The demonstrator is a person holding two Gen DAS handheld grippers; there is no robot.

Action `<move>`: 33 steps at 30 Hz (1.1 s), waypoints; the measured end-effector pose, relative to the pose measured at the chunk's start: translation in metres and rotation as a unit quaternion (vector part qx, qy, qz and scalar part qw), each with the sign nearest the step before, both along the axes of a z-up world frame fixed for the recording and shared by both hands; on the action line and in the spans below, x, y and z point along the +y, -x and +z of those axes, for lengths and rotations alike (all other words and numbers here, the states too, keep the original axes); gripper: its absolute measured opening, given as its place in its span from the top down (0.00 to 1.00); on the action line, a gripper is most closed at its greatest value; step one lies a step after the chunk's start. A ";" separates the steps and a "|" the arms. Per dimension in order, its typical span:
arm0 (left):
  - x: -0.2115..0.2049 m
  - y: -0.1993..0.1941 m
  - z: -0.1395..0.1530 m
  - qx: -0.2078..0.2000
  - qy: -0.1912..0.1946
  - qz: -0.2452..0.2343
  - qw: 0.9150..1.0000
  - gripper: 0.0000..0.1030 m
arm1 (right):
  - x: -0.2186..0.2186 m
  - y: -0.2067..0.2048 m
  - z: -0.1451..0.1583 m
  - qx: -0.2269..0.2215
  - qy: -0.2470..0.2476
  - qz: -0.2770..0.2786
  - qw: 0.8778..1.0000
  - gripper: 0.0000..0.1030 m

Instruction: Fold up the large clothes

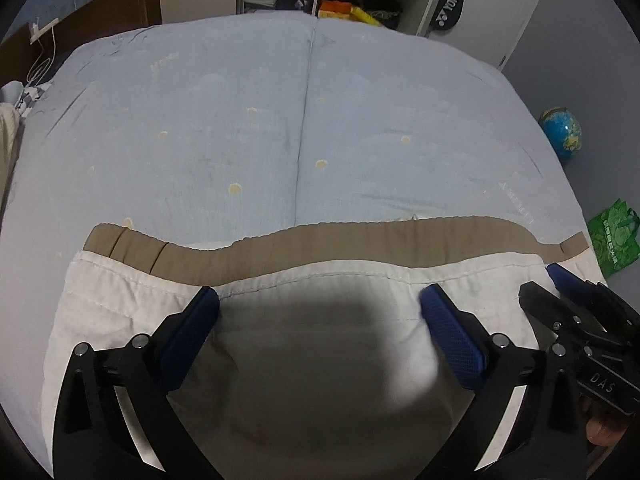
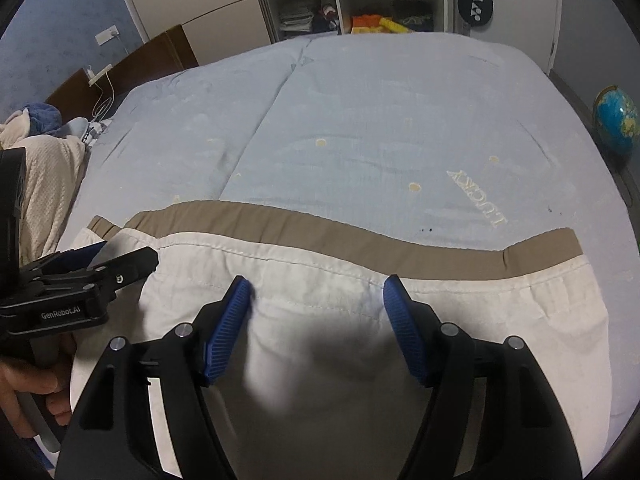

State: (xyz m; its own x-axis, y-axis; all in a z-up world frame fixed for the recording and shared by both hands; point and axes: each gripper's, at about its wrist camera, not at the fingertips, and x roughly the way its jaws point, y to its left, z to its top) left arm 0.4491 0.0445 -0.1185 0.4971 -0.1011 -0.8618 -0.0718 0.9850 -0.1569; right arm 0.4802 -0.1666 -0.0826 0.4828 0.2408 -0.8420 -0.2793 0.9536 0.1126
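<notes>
Cream garment with tan band flat on near bed. Left gripper and right gripper side by side, low over cloth, fingers spread wide, gripping nothing.

I am holding my left gripper and right gripper side by side, both jaws spread wide, gripping nothing.
</notes>
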 end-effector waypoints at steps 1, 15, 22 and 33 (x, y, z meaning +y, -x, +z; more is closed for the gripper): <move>0.000 0.000 0.001 0.004 0.001 0.000 1.000 0.05 | 0.001 -0.001 0.000 0.004 0.001 0.000 1.000 0.37; 0.004 0.125 0.069 -0.092 -0.002 -0.002 0.996 0.06 | -0.041 0.100 0.078 -0.084 -0.049 0.007 0.995 0.20; -0.010 0.202 0.094 -0.118 -0.014 -0.010 0.993 0.06 | -0.054 0.167 0.113 -0.123 -0.056 0.012 0.991 0.07; -0.017 0.295 0.110 -0.150 -0.028 -0.020 0.988 0.06 | -0.073 0.260 0.121 -0.125 -0.011 0.011 0.992 0.07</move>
State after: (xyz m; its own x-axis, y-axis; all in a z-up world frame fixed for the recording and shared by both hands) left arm 0.1540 0.0276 -0.0090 0.7282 -0.0833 -0.6803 0.0098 0.9937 -0.1112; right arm 0.2201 -0.2393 0.0388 0.6705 0.2704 -0.6909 -0.3218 0.9450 0.0575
